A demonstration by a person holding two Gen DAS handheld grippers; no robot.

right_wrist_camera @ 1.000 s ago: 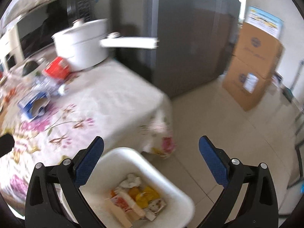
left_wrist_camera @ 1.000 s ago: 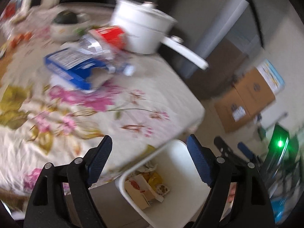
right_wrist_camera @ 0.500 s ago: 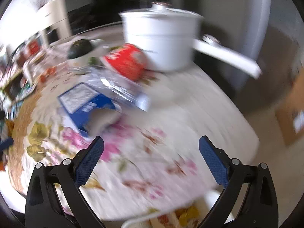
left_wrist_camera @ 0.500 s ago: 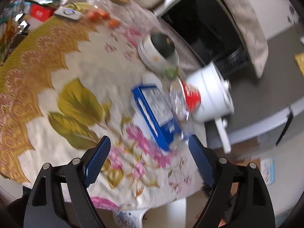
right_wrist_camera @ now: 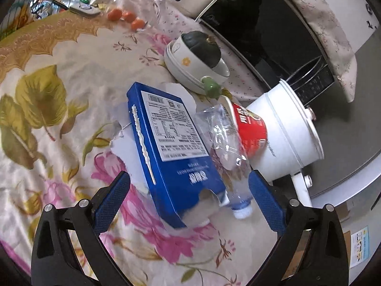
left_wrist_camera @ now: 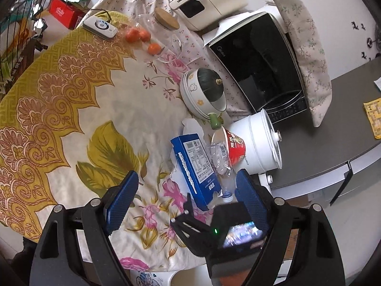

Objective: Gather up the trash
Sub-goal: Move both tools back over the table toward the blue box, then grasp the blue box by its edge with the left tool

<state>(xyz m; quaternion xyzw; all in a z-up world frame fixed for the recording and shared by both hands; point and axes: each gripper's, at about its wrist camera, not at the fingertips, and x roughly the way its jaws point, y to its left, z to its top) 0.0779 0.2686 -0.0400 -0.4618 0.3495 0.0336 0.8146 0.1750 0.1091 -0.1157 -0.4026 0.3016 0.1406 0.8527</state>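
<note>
A torn blue carton point(right_wrist_camera: 171, 152) lies on the flowered tablecloth, with a crushed clear plastic bottle point(right_wrist_camera: 226, 147) beside it and a red instant-noodle cup point(right_wrist_camera: 250, 128) on its side behind. My right gripper point(right_wrist_camera: 189, 197) is open and empty, its jaws straddling the near end of the carton and bottle, just above them. My left gripper point(left_wrist_camera: 185, 199) is open and empty, higher up; the carton point(left_wrist_camera: 195, 166), bottle point(left_wrist_camera: 220, 159) and cup point(left_wrist_camera: 234, 146) lie beyond it. The right gripper's black body point(left_wrist_camera: 226, 231) shows between the left fingers.
A white lidded pot point(right_wrist_camera: 285, 131) with a long handle stands right behind the trash. Stacked bowls holding a dark squash point(right_wrist_camera: 197, 57), a black oven point(right_wrist_camera: 262, 31), oranges point(right_wrist_camera: 123, 17) and a glass jar point(left_wrist_camera: 166, 35) stand further back. A white bin rim point(left_wrist_camera: 154, 277) shows below the table edge.
Both grippers swung from the white bin on the floor up over the table. The right gripper has come down close to the blue carton and bottle. The left gripper has risen higher.
</note>
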